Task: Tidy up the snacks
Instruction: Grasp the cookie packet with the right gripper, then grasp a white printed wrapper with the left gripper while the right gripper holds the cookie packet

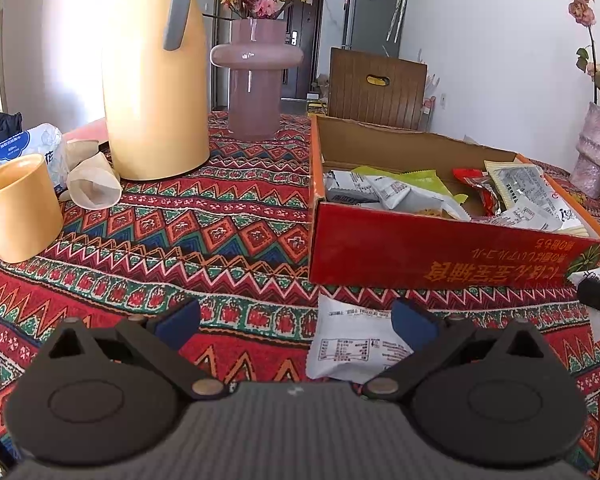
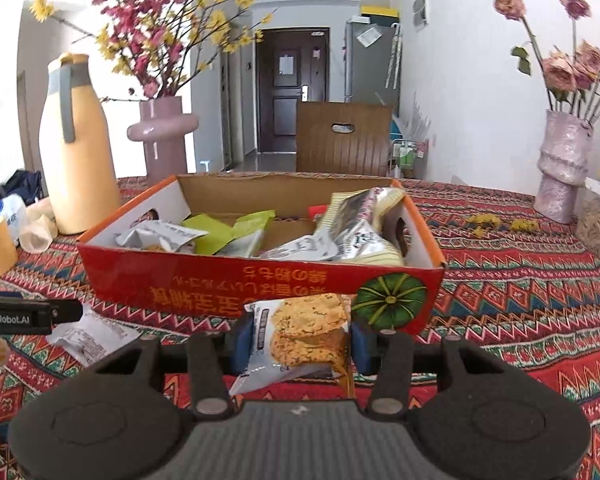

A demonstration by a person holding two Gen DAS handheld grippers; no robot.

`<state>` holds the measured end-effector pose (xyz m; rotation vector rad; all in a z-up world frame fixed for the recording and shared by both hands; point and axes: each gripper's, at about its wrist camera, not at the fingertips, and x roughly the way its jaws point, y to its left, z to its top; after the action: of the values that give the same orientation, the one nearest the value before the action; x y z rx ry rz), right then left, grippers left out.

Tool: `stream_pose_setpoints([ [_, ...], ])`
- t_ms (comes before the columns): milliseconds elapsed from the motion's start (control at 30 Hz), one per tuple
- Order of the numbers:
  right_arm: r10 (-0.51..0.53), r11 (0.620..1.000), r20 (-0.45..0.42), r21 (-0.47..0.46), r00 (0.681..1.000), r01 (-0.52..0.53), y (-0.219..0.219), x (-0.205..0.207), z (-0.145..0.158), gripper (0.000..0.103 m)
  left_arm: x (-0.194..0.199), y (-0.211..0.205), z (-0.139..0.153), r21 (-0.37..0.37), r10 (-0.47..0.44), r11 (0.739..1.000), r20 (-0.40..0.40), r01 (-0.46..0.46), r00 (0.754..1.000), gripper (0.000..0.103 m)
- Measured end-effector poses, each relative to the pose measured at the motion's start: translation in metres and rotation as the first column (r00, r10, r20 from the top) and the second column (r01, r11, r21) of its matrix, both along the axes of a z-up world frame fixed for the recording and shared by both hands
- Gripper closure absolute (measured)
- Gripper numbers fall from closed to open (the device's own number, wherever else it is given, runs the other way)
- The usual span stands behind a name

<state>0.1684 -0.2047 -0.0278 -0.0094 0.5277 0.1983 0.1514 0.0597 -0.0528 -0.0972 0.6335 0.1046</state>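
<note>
Patterned red cloth (image 1: 236, 216) covers the table; beyond it a dark door, a grey fridge and a brown chair back (image 2: 344, 138) stand at the far end of the room.

Red box (image 2: 204, 276), open-topped, sits mid-table. Several snack packs lie loose inside it: green, silver, red and cream-striped wrappers, piled unevenly, the tallest leaning at the box's right end.

Right gripper (image 2: 300, 342): jaws narrowed onto a cookie pack (image 2: 306, 330), both blue pads pressing its sides. Pack is held clear of the cloth, just near of the box's front wall and about level with it, cookie picture facing the camera.

Left gripper (image 1: 296, 326): jaws wide, nothing between them. It hangs low over the cloth, near and left of the box. A white pack (image 1: 346, 344) lies flat on the cloth, printed side up, partly under the right finger (image 1: 414, 326); whether they touch, cannot tell.

Left of the box: yellow flask (image 1: 156, 88) with grey handle, pink vase (image 1: 256, 80) holding yellow and pink blossoms, yellow mug (image 1: 18, 216), crumpled paper cups (image 1: 94, 184), tissue pack (image 1: 20, 148). Far right: a second pale vase (image 2: 564, 164) with dried roses, fallen yellow petals on the cloth near its foot.
</note>
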Motion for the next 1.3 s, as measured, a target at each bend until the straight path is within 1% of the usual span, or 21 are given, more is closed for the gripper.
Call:
stream_pose_setpoints([
  [100,-0.018,0.999,0.008,0.027,1.0,0.018,-0.006,0.001,-0.005,0.056,0.001,-0.004,0.001,0.015,-0.01,1.0,-0.011,0.01,1.0,0.0],
  [233,-0.036,0.998,0.011,0.048,0.999,0.035,-0.011,0.004,-0.014,0.056,0.001,-0.015,0.005,0.043,-0.044,0.998,-0.035,0.046,0.998,0.0],
  [433,-0.037,0.996,0.015,0.081,0.999,0.036,-0.016,0.002,-0.017,0.056,0.007,-0.034,0.009,0.054,-0.096,0.993,-0.08,0.101,0.992,0.0],
  [567,-0.037,0.995,0.021,0.09,0.999,0.035,-0.017,0.0,-0.017,0.056,0.018,-0.048,0.002,0.091,-0.103,0.989,-0.144,0.117,0.984,0.0],
  [633,-0.037,0.995,0.022,0.094,0.999,0.035,-0.017,-0.001,-0.017,0.056,0.023,-0.051,-0.002,0.084,-0.105,0.989,-0.178,0.121,0.979,0.0],
  [733,-0.034,0.995,0.023,0.096,0.999,0.032,-0.017,-0.002,-0.017,0.056,0.028,-0.054,-0.008,0.069,-0.104,0.99,-0.203,0.12,0.974,0.0],
  [767,-0.034,0.995,0.024,0.096,0.999,0.031,-0.017,-0.002,-0.017,0.056,0.028,-0.054,-0.009,0.07,-0.104,0.99,-0.205,0.12,0.973,0.002],
  [800,-0.032,0.995,0.024,0.096,0.999,0.03,-0.017,-0.002,-0.017,0.056,0.029,-0.054,-0.011,0.068,-0.102,0.991,-0.21,0.119,0.972,0.006],
  [867,-0.033,0.995,0.024,0.096,0.999,0.03,-0.017,-0.003,-0.018,0.055,0.03,-0.053,-0.014,0.047,-0.105,0.992,-0.216,0.118,0.971,0.01],
  [933,-0.03,0.995,0.024,0.096,0.999,0.028,-0.016,-0.003,-0.018,0.055,0.028,-0.051,-0.014,0.041,-0.108,0.992,-0.205,0.118,0.973,0.018],
  [1000,-0.029,0.995,0.024,0.095,0.999,0.027,-0.015,-0.003,-0.018,0.055,0.025,-0.051,-0.012,0.039,-0.119,0.991,-0.19,0.128,0.975,0.033],
  [1233,-0.03,0.995,0.024,0.095,0.999,0.027,-0.015,-0.003,-0.018,0.055,0.017,-0.052,-0.01,0.03,-0.143,0.988,-0.159,0.149,0.977,0.043],
  [1300,-0.03,0.995,0.024,0.095,0.999,0.027,-0.015,-0.003,-0.018,0.055,0.015,-0.05,-0.009,0.017,-0.148,0.988,-0.154,0.152,0.977,0.046],
])
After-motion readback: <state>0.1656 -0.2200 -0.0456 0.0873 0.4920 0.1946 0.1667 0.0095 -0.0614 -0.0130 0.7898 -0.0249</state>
